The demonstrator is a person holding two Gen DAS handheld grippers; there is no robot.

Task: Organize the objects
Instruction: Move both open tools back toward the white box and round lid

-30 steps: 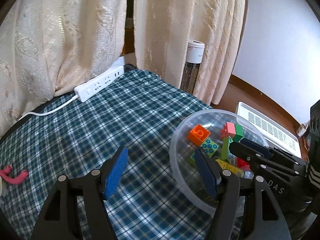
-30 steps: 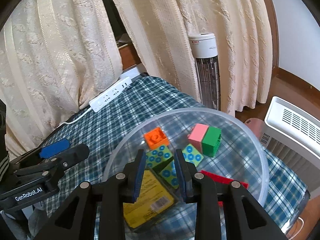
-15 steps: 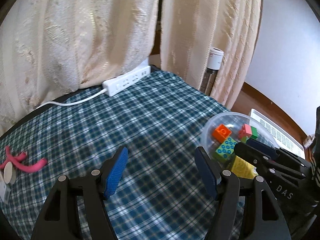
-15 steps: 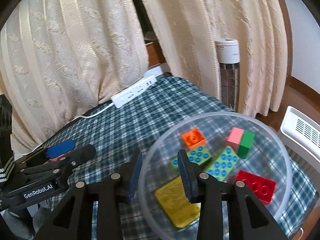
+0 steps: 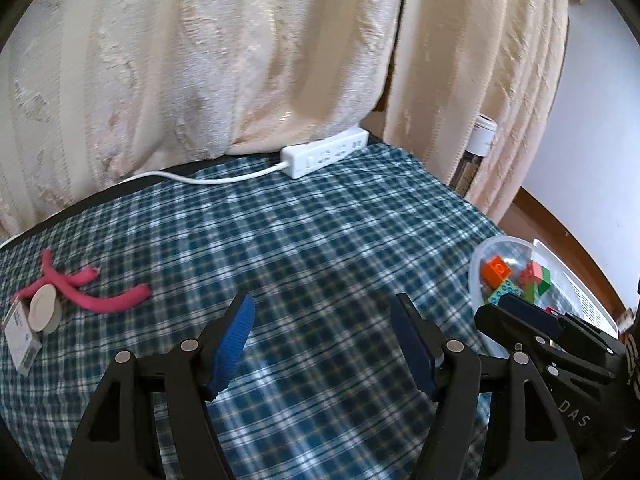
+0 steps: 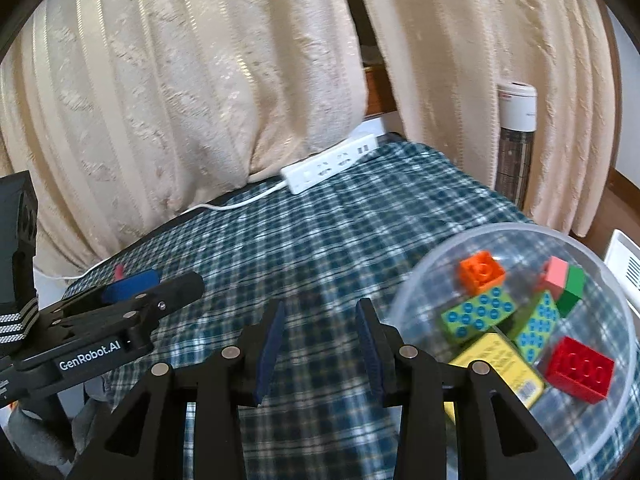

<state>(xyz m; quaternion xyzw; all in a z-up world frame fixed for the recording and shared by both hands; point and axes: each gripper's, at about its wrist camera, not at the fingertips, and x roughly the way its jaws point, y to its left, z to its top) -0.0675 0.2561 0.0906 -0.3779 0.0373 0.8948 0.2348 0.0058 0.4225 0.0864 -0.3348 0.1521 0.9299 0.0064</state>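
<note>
A clear plastic bowl (image 6: pixel 624 320) on the plaid cloth holds several bricks: orange (image 6: pixel 481 271), pink-and-green (image 6: pixel 564 282), red (image 6: pixel 579 368), spotted green ones and a yellow card (image 6: pixel 498 362). It shows at the right in the left wrist view (image 5: pixel 478 258). My right gripper (image 6: pixel 320 340) is open and empty, left of the bowl. My left gripper (image 5: pixel 322 340) is open and empty over bare cloth. A pink rubbery toy (image 5: pixel 92 292) and a small white packet (image 5: pixel 20 334) lie at the far left.
A white power strip (image 5: pixel 324 154) with its cord lies at the table's back edge under cream curtains (image 5: pixel 240 60). A tower heater (image 6: pixel 516 136) stands behind the table's right corner, and a white appliance (image 6: pixel 622 260) sits on the floor beside the bowl.
Both grippers have swung left and pulled back from the bowl. The right gripper has left the bowl and opened wider. The pink toy and white packet have come into the left view.
</note>
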